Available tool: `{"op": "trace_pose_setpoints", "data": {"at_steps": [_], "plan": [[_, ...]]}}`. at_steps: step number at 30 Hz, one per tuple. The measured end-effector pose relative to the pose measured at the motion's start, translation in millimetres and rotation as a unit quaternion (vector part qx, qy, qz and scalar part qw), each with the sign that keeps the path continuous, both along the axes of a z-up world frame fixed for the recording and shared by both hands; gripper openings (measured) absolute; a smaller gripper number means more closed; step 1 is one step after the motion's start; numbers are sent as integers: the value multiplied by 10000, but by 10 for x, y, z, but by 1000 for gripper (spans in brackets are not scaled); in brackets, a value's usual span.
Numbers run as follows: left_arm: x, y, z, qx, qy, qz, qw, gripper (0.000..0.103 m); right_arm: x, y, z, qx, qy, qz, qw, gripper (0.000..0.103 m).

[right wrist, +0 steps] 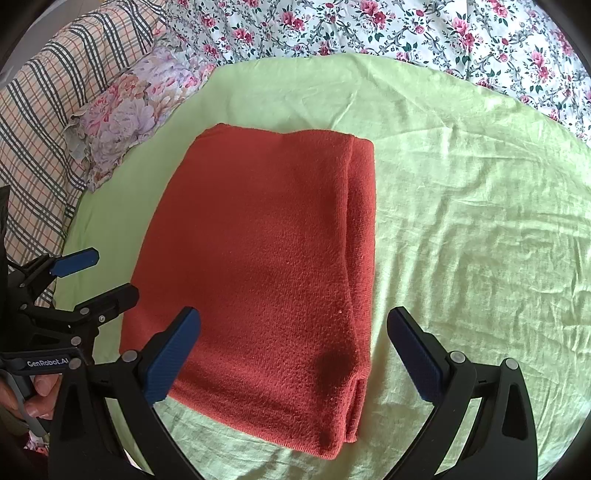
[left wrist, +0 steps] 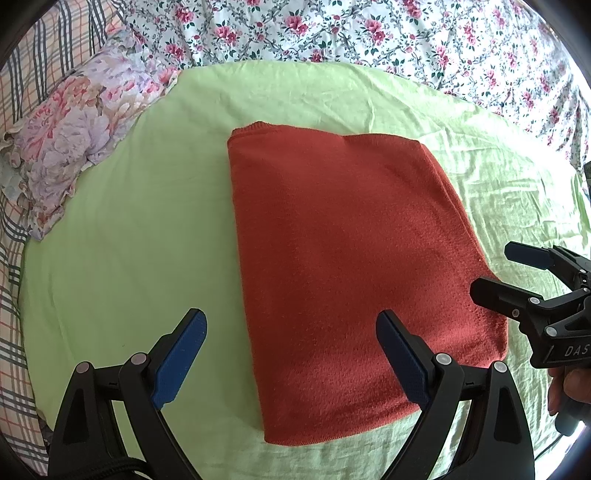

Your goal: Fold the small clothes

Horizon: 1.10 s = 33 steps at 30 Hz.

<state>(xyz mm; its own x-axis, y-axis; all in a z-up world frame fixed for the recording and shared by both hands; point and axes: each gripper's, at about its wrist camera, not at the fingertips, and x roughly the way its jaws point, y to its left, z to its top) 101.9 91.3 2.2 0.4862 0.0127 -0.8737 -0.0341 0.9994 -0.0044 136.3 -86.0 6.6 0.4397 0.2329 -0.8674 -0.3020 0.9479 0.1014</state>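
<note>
A rust-red knitted garment [left wrist: 351, 266] lies folded into a flat rectangle on a light green sheet [left wrist: 129, 229]; it also shows in the right wrist view [right wrist: 266, 266]. My left gripper [left wrist: 291, 325] is open and empty, held above the garment's near left part. My right gripper [right wrist: 295, 325] is open and empty, held above the garment's near right edge. In the left wrist view the right gripper [left wrist: 495, 271] shows at the garment's right edge. In the right wrist view the left gripper [right wrist: 107, 275] shows at the garment's left edge.
The green sheet [right wrist: 461, 240] covers a bed. A floral pillow [left wrist: 74, 136] lies at the far left. A floral bedspread [left wrist: 369, 29] runs along the back and a plaid cloth [right wrist: 40, 122] lies at the left.
</note>
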Motion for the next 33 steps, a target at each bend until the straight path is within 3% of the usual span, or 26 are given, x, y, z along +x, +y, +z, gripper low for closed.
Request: {"op": "trace_pose_setpoints", "data": {"at_steps": [33], "plan": [[93,39,-2,1,-69,121,9999,93,111,-58,-32,22,-33,-148,9999,101]]}}
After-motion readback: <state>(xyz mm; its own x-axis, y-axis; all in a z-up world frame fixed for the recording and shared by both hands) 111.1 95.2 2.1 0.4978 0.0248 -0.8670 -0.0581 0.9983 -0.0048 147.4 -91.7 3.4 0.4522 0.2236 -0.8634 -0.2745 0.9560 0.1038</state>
